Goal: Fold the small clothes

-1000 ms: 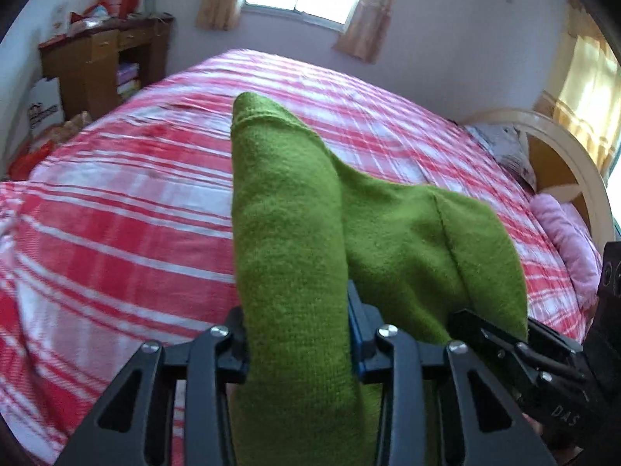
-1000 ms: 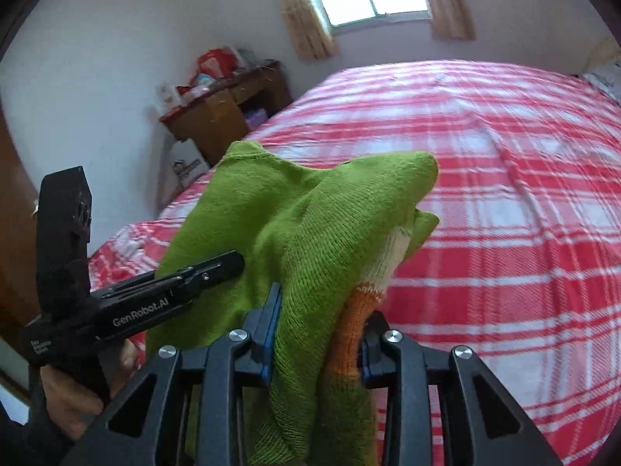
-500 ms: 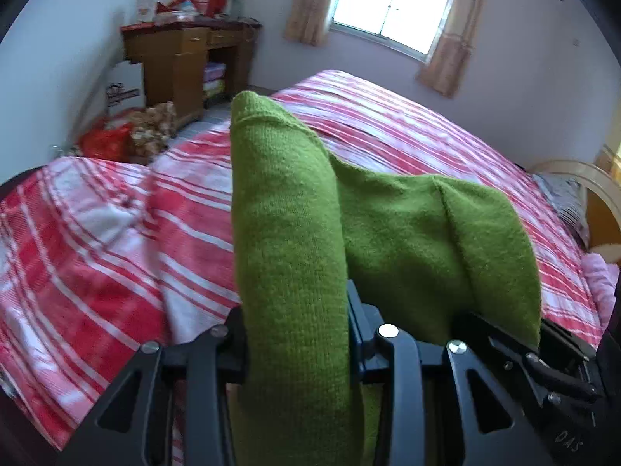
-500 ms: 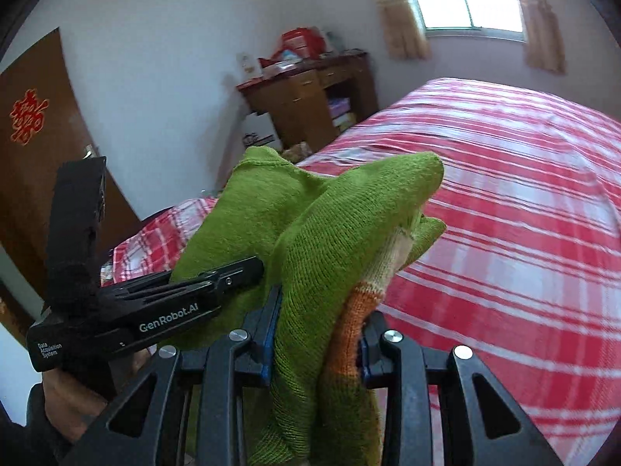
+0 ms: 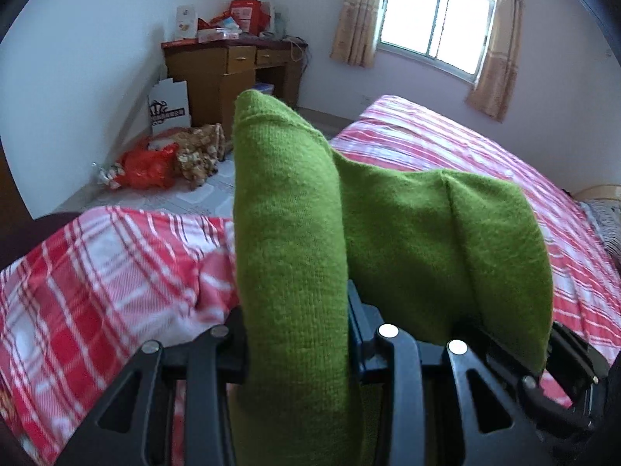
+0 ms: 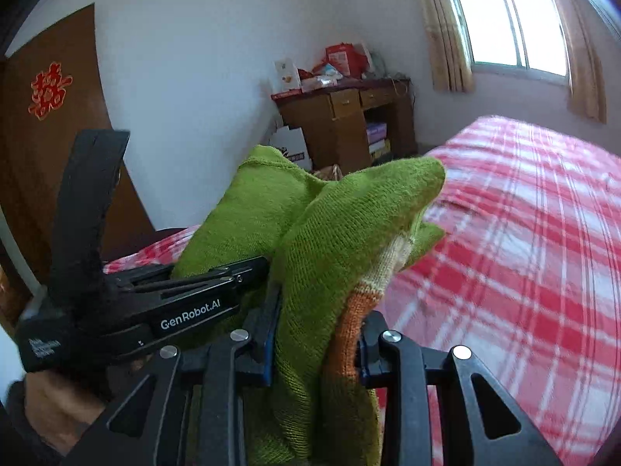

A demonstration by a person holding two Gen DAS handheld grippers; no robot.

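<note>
A green knitted garment with a cream and orange band is held in the air over the red plaid bed. My left gripper is shut on one thick fold of it. My right gripper is shut on another fold, next to the orange band. The two grippers are close side by side; the left gripper's body shows at the left of the right wrist view. The garment bulges up between them and hides both sets of fingertips.
The bed stretches to the right. A wooden desk piled with boxes stands by the far wall below a window. Bags and a red plastic bag lie on the floor. A brown door is at left.
Both grippers, still holding the garment, have swung left and lifted; the view has turned from the bed's middle toward its corner, the desk and the door.
</note>
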